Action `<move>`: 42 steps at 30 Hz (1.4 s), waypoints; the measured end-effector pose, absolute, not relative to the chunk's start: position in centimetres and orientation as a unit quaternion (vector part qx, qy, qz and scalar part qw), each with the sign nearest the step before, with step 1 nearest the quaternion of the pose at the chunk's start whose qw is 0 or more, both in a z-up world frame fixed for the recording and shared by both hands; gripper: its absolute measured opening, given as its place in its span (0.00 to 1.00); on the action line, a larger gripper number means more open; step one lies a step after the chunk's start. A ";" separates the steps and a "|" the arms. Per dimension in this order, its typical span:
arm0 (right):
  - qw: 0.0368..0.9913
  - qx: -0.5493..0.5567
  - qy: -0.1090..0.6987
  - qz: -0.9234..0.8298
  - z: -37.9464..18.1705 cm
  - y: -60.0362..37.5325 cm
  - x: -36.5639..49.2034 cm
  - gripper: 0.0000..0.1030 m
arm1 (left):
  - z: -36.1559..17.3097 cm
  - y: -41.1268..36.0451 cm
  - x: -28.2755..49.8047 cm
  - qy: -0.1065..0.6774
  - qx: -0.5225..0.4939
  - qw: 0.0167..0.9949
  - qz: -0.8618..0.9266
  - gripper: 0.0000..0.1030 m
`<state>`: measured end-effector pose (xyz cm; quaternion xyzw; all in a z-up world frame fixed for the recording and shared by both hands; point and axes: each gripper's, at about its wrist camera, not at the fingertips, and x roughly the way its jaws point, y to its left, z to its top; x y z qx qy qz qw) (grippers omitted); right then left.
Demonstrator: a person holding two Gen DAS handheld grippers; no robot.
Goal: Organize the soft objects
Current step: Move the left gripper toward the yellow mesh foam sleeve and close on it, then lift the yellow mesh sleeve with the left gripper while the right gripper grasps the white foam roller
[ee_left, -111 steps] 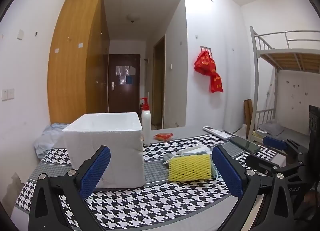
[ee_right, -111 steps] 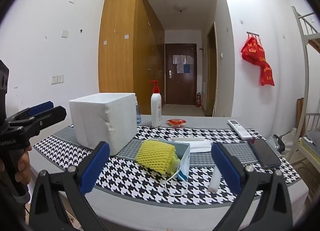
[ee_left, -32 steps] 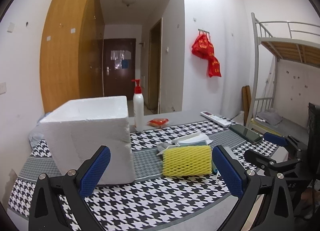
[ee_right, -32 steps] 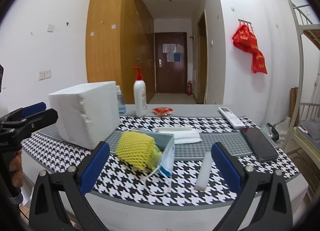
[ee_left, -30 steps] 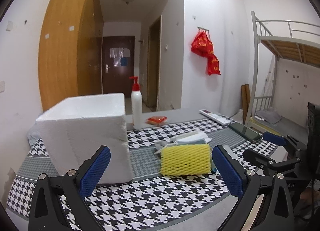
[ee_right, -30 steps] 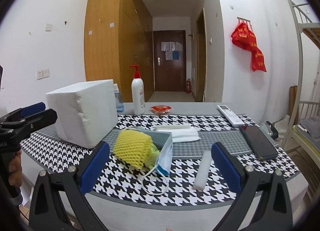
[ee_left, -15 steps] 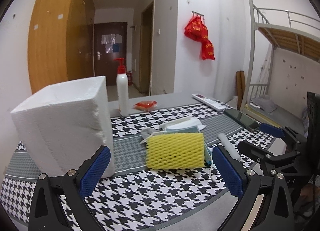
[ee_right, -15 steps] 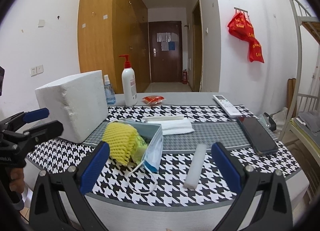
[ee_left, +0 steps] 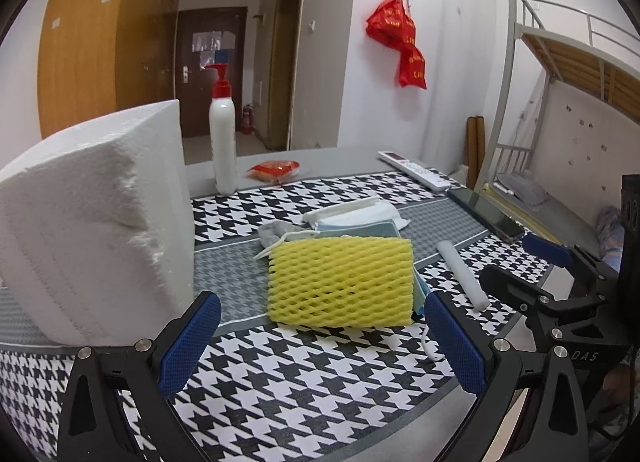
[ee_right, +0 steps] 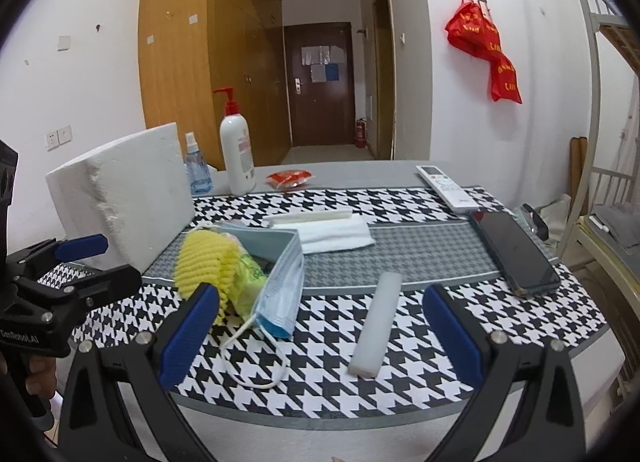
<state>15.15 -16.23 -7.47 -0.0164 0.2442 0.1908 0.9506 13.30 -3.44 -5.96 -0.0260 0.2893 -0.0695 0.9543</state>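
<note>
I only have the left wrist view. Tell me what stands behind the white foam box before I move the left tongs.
Observer: A small blue spray bottle stands behind the foam box, next to the pump bottle.
Operator: Now say what the yellow foam net hides.
Observer: A greenish-yellow packet shows between the yellow foam net and the face mask.
Operator: Check the far side of the phone.
Observer: A dark clip-like thing lies beside the phone. I cannot tell what it is.
</note>
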 end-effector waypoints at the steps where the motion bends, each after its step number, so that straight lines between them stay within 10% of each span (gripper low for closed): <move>1: 0.951 -0.016 0.246 0.189 -7.6 -16.3 15.3 1.00 | -6.0 -3.5 13.5 0.291 -0.026 0.954 -0.070 0.99; 31: 0.945 -0.009 0.291 0.148 -9.9 -18.1 18.6 1.00 | -9.3 -5.3 19.0 0.365 -0.010 0.926 -0.102 0.97; 42: 0.941 -0.017 0.302 0.151 -10.3 -17.4 19.3 1.00 | -10.3 -4.3 20.1 0.396 -0.036 0.910 -0.120 0.64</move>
